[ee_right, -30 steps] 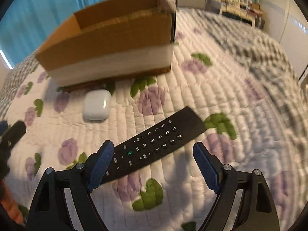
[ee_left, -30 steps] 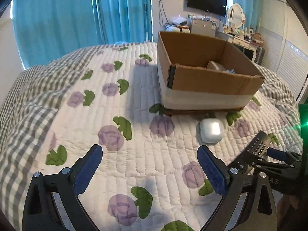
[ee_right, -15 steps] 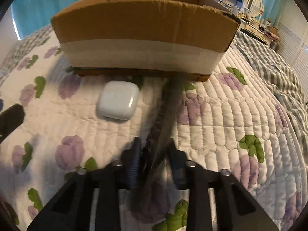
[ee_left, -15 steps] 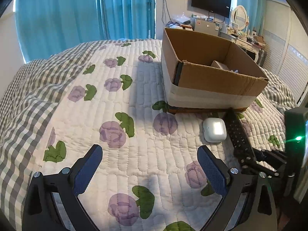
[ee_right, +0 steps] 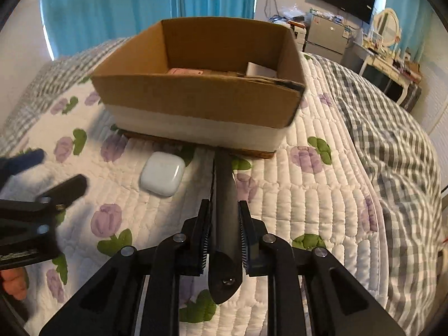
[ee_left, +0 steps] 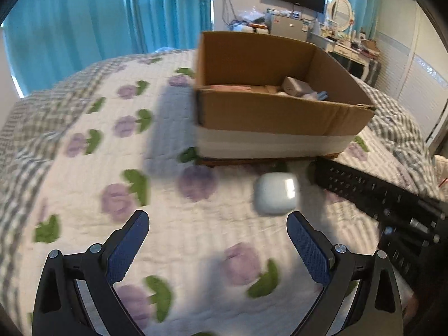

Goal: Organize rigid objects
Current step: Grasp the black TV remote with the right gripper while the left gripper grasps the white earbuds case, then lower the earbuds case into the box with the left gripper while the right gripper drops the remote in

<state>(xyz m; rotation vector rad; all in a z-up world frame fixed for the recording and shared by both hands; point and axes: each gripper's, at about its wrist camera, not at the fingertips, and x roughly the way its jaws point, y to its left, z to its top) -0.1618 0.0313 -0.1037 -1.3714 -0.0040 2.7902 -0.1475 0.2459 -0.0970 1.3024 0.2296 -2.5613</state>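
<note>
Remote control [ee_right: 224, 196] is sitting clamped edge-on in the right claw [ee_right: 224, 235], its far tip pointing at twelve o'clock toward the cardboard box [ee_right: 196, 103] on the quilted bed [ee_right: 322, 196]. The box is already holding a few items (a pink one and a pale one are showing above the near wall). To do this step well, the person should be lifting the remote until its tip is clearing the near rim, carrying it over the open middle, then lowering before letting go, since the grip is near one end and the long body could be swinging. In the left wrist view, the left claw [ee_left: 217, 240] is hanging with its blue pads wide apart and holding nothing, while the white earbud case [ee_left: 275, 193] is lying on the quilt at about one o'clock of it, just in front of the box.
</note>
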